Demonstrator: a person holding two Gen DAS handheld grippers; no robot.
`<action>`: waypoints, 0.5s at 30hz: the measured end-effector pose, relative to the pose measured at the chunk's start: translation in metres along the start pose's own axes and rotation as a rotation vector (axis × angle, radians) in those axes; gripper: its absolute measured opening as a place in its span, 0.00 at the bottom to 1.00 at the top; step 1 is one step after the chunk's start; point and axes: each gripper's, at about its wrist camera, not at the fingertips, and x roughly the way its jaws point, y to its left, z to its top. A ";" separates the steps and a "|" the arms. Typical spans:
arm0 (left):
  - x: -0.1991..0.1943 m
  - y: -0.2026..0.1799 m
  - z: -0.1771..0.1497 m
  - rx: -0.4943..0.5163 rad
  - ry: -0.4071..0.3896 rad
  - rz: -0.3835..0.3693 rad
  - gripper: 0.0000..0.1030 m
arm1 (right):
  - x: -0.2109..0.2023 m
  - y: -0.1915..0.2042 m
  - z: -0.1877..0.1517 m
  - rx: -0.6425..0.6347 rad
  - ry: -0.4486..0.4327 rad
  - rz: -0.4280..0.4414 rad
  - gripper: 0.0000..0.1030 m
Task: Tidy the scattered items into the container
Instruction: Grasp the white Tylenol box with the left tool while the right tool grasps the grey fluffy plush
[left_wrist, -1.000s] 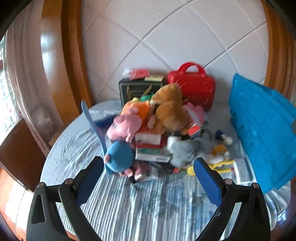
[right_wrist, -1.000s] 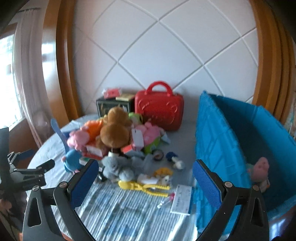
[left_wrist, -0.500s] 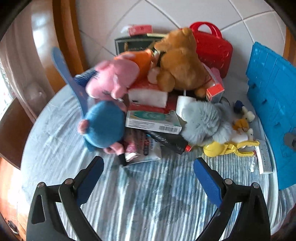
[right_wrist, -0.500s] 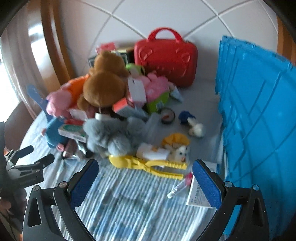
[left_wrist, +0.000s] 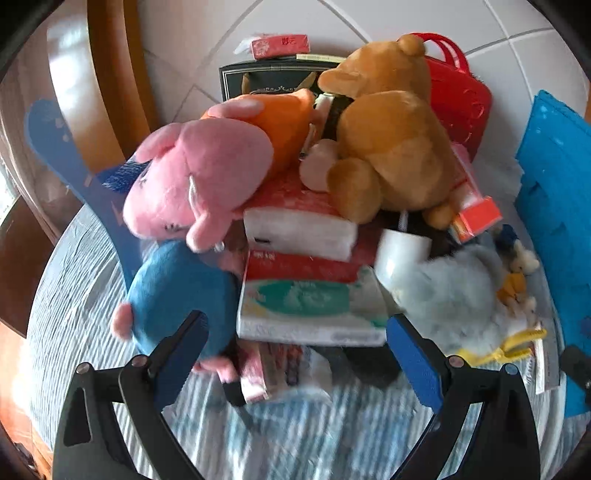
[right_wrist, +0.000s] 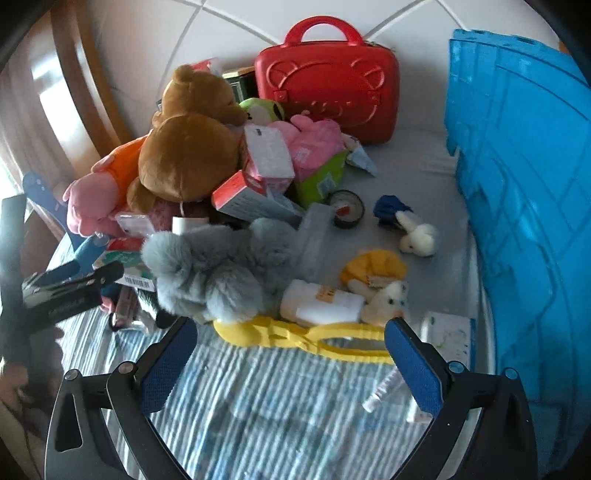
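A heap of toys and boxes fills the round table. In the left wrist view my left gripper (left_wrist: 295, 343) is open, its blue pads flanking a green-and-white box (left_wrist: 310, 310) low in the heap, with a blue plush (left_wrist: 177, 291) at the left pad. A pink plush (left_wrist: 195, 184) and a brown bear (left_wrist: 388, 147) sit on top. My right gripper (right_wrist: 288, 350) is open just above yellow plastic tongs (right_wrist: 306, 334), close to a grey fluffy toy (right_wrist: 218, 266). The blue container (right_wrist: 524, 221) stands on the right.
A red toy case (right_wrist: 328, 85) and a dark box (left_wrist: 273, 79) stand against the tiled wall. A tape roll (right_wrist: 347, 208), small white plush toys (right_wrist: 417, 236), a white bottle (right_wrist: 321, 306) and a card (right_wrist: 448, 336) lie near the container. The left gripper shows at the right view's left edge.
Both grippers have moved forward and down toward the heap. The left one now reaches the green-and-white box; the right one now hangs over the yellow tongs.
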 end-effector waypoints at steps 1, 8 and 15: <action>0.005 0.002 0.004 -0.003 0.007 0.000 0.96 | 0.004 0.003 0.003 -0.007 0.004 0.002 1.00; 0.049 0.005 0.012 -0.021 0.117 -0.077 0.95 | 0.026 0.015 0.013 -0.025 0.029 0.020 1.00; 0.054 -0.017 -0.041 0.061 0.228 -0.167 0.60 | 0.040 0.016 0.009 -0.021 0.063 0.015 1.00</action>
